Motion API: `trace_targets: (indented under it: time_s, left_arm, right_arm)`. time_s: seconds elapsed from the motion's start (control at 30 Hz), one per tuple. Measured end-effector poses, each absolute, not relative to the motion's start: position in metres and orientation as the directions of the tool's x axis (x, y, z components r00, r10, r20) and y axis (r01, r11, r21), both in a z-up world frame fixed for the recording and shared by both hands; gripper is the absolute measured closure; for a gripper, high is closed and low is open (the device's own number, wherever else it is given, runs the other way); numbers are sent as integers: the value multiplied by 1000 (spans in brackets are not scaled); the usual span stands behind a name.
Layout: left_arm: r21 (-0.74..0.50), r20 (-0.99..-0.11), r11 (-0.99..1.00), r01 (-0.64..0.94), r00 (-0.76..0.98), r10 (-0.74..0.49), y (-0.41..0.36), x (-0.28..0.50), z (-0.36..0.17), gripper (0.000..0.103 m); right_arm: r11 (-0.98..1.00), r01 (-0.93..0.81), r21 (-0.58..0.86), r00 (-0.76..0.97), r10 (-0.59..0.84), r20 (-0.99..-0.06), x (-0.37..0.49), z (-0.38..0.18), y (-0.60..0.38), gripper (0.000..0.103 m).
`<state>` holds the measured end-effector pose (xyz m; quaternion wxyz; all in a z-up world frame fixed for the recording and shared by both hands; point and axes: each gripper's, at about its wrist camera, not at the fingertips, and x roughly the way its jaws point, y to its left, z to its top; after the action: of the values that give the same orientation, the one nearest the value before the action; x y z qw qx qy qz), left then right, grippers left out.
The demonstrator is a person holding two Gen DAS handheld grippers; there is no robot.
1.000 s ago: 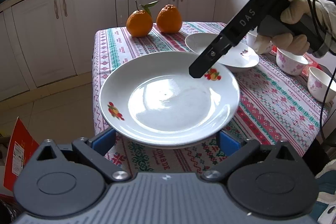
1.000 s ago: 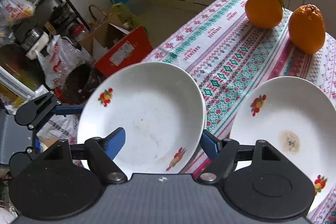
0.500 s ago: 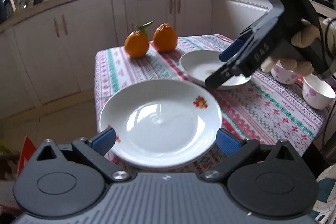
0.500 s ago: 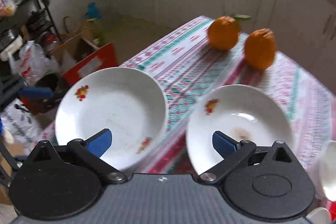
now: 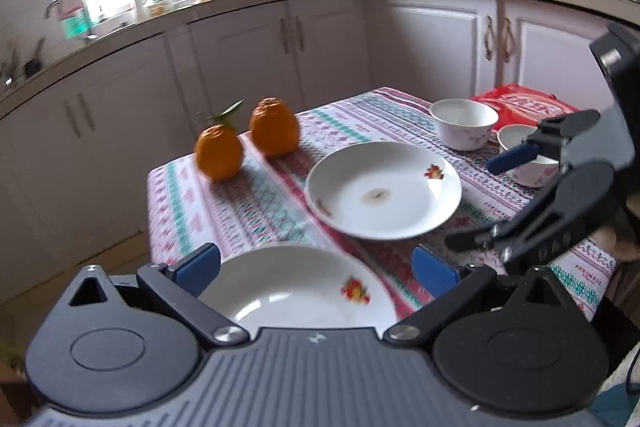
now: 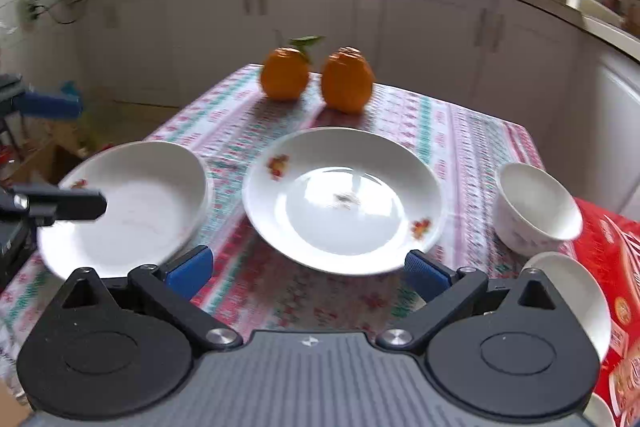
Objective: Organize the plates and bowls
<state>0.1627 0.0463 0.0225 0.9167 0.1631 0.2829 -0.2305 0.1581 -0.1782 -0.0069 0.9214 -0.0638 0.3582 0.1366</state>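
Two white plates with fruit motifs lie on the patterned tablecloth [image 5: 256,203]. The near plate [image 5: 296,291] sits by the table's corner, just ahead of my left gripper [image 5: 316,269], which is open and touches nothing. The second plate [image 6: 344,199], with a brown stain in its middle, lies ahead of my right gripper [image 6: 308,269], also open wide and empty. Seen from the left wrist, the right gripper [image 5: 492,199] hovers to the right of the stained plate [image 5: 384,191]. Two small white bowls [image 6: 536,209] [image 6: 568,291] stand at the right.
Two oranges [image 6: 285,75] [image 6: 347,81] stand at the table's far end. A red packet [image 6: 616,267] lies at the right edge beside the bowls. White kitchen cabinets run behind the table. A cardboard box and clutter sit on the floor at the left.
The right gripper opened wide, let go of the near plate's rim and swung right to face the stained plate. The left gripper drew back and rose, so the near plate sits lower in its view.
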Motion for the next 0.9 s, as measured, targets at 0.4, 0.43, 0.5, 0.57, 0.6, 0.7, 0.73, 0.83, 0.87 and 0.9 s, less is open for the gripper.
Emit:
trace_targets:
  time_s: [0.4, 0.43, 0.5, 0.57, 0.6, 0.7, 0.73, 0.83, 0.87, 0.9]
  left_arm:
    - [172, -701, 777, 605, 630, -335, -9, 246, 3, 1]
    - [167, -708, 774, 611, 620, -337, -12, 254, 1, 1]
    - [163, -717, 765, 623, 608, -342, -17, 267, -2, 1]
    - [164, -729, 750, 640, 591, -345, -23, 279, -7, 1]
    - [164, -735, 743, 649, 583, -347, -27, 285, -9, 1]
    - [168, -753, 719, 674, 559, -347, -37, 300, -15, 1]
    - [166, -760, 713, 682, 549, -348, -40, 307, -17, 1]
    - [142, -778, 703, 697, 517, -356, -46, 323, -23, 1]
    - [130, -783, 700, 702, 505, -362, -48, 329, -24, 1]
    - [120, -789, 696, 708, 494, -365, -50, 334, -25, 1]
  right_arm:
    - [961, -277, -12, 648, 178, -740, 179, -54, -191, 0]
    - [961, -276, -4, 641, 181, -746, 181, -58, -192, 0]
    - [961, -277, 11, 626, 189, -757, 186, -65, -193, 0]
    - [961, -275, 16, 614, 189, -766, 190, -70, -194, 0]
    - [961, -276, 9, 622, 186, -761, 191, -71, -193, 0]
    - [957, -289, 9, 624, 196, -757, 194, -73, -193, 0]
    - [958, -287, 11, 626, 196, -755, 194, -73, -194, 0]
    - [963, -268, 12, 635, 185, -750, 196, -74, -194, 0]
    - [965, -263, 11, 642, 184, -744, 196, -74, -194, 0]
    - [965, -263, 10, 648, 185, -739, 194, -74, -194, 0]
